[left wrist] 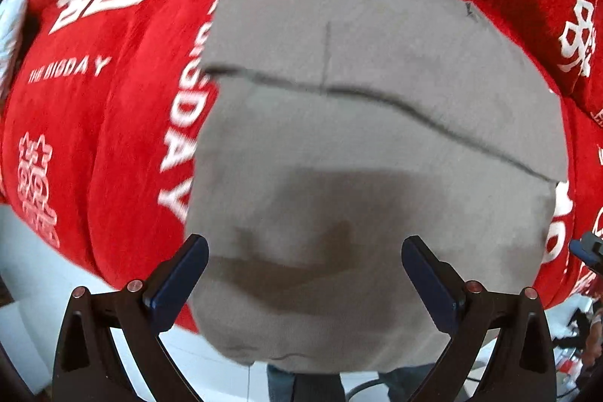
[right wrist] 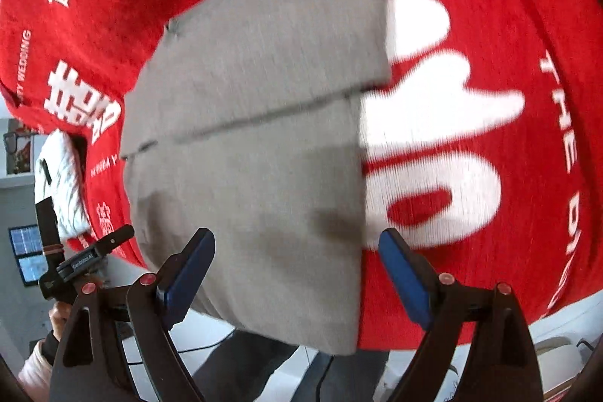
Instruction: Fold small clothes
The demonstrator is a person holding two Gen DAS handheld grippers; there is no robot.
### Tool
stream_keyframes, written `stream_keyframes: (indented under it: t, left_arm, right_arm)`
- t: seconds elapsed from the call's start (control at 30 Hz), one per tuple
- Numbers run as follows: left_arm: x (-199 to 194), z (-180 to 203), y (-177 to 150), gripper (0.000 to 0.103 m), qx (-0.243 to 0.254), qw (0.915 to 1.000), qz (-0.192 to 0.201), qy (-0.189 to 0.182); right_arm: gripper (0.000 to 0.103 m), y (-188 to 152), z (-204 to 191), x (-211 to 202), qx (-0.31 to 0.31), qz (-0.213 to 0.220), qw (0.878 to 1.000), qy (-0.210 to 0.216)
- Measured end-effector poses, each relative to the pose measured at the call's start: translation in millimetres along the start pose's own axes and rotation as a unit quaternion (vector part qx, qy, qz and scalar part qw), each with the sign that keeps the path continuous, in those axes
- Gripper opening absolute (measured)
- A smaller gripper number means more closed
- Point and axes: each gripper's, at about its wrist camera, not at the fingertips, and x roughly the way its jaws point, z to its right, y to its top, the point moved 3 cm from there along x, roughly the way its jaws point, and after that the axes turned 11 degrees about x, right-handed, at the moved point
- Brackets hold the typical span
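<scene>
A small grey garment (left wrist: pixel 358 145) lies folded on a red blanket (left wrist: pixel 113 138), its far part doubled over toward me along a dark fold edge. It also shows in the right wrist view (right wrist: pixel 256 138). My left gripper (left wrist: pixel 305 247) is open and empty, hovering over the garment's near part. My right gripper (right wrist: pixel 297 243) is open and empty, over the garment's near right edge. The garment's near end hangs a little past the blanket's front edge.
The red blanket (right wrist: pixel 490 63) carries white lettering and characters. A white quilted cloth (right wrist: pixel 60 183) lies at the left. The left hand-held gripper (right wrist: pixel 83 262) shows at the lower left of the right wrist view. White floor and the person's legs (right wrist: pixel 264 364) are below the front edge.
</scene>
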Motion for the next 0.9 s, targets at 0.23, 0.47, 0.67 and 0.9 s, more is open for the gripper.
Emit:
stream_keyframes:
  t: [0.23,0.47,0.67,0.9]
  left_arm:
    - [6.8,-15.5,-46.3,0.103,-0.001,0.9997,-0.026,-0.006]
    - [29.2,-31.5,-89.0,0.103,0.005,0.9984,-0.048,-0.03]
    - [51.9,-47.3,-128.7,0.103,-0.003,0.9963,-0.067,-0.054]
    - [89.9,-46.4,-149.8,0.103,-0.018,0.9928,-0.087,-0.081]
  right_arm:
    - [0.091,-45.3,11.7,23.0,0.015,-0.045,0.999,0.021]
    - [0.091,-104.0,33.2,55.5,0.031,-0.082,0.996,0.017]
    - [0.091,-138.7,51.8,96.4,0.039,-0.108,0.993,-0.004]
    - [0.091,-153.2,59.5,136.5,0.029,-0.114,0.993,-0.01]
